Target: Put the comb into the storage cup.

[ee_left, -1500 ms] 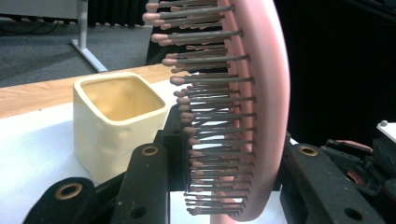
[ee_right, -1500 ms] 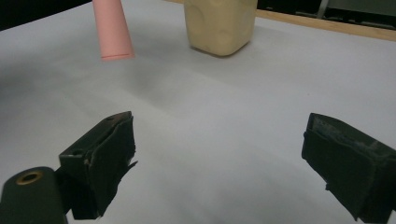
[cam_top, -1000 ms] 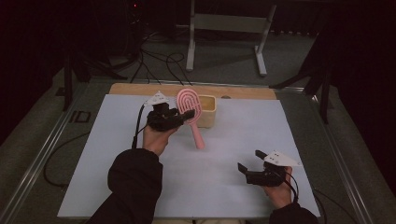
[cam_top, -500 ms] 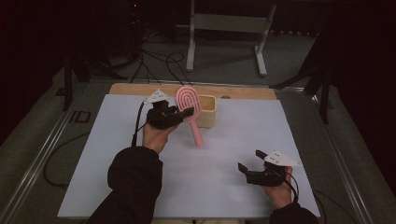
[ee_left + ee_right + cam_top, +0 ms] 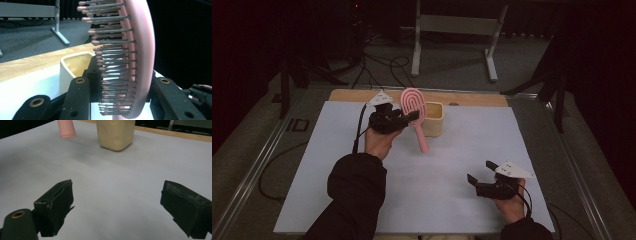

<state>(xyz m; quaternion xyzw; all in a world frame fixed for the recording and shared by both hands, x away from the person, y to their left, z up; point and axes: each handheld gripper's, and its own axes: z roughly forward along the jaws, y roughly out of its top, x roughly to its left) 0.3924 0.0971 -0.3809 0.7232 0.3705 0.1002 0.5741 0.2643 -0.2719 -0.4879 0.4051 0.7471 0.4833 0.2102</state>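
One pink hairbrush clamped in the left gripper, handle slanting down beside the cream cup; right gripper idles spread, well apart.

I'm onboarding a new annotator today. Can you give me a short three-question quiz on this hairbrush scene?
1. True or false: the left gripper is shut on the head of the pink plastic hairbrush.
2. How do the right gripper jaws stand? A) wide apart, holding nothing B) shut on the cup C) shut on the brush handle
3. Fill in: the brush's handle end points down towards the white ____, beside the cream square cup.

Key: 1 true; 2 A; 3 table sheet.
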